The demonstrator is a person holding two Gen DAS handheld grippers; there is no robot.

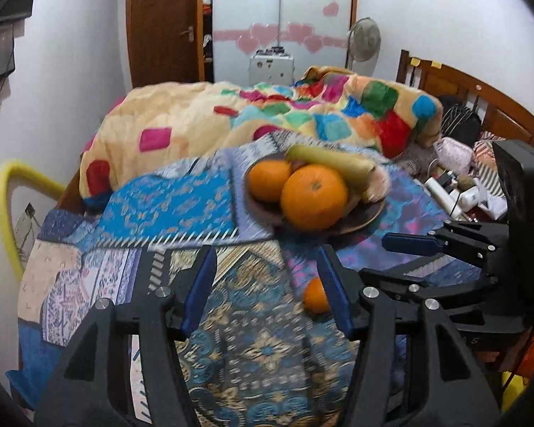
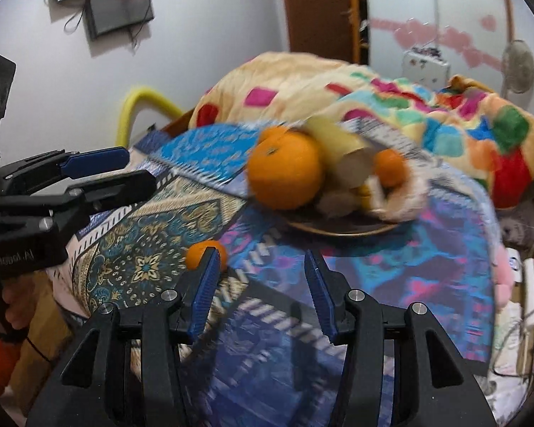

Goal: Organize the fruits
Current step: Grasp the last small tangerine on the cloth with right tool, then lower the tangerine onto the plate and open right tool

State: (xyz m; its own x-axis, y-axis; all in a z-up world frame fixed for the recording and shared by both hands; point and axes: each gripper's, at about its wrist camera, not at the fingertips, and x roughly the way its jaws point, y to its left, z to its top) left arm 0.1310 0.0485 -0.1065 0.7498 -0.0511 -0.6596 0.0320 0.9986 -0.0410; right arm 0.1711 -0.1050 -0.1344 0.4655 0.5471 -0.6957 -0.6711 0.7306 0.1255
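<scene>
A dark plate (image 1: 359, 219) on the patterned cloth holds a large orange (image 1: 313, 197), a smaller orange (image 1: 268, 179) and a banana (image 1: 333, 163). The plate also shows in the right wrist view (image 2: 338, 229), with its large orange (image 2: 284, 172) and banana (image 2: 341, 146). A small loose orange (image 1: 315, 300) lies on the cloth nearer me, just left of my left gripper's right finger; it also shows in the right wrist view (image 2: 201, 252), behind my right gripper's left finger. My left gripper (image 1: 267, 284) is open and empty. My right gripper (image 2: 261, 288) is open and empty.
A colourful patchwork blanket (image 1: 267, 114) is heaped behind the plate. A wooden headboard (image 1: 480, 96) and cluttered items (image 1: 459, 192) stand at the right. A yellow tube frame (image 1: 7, 206) is at the left edge. A door (image 1: 160, 25) and fan (image 1: 365, 41) are behind.
</scene>
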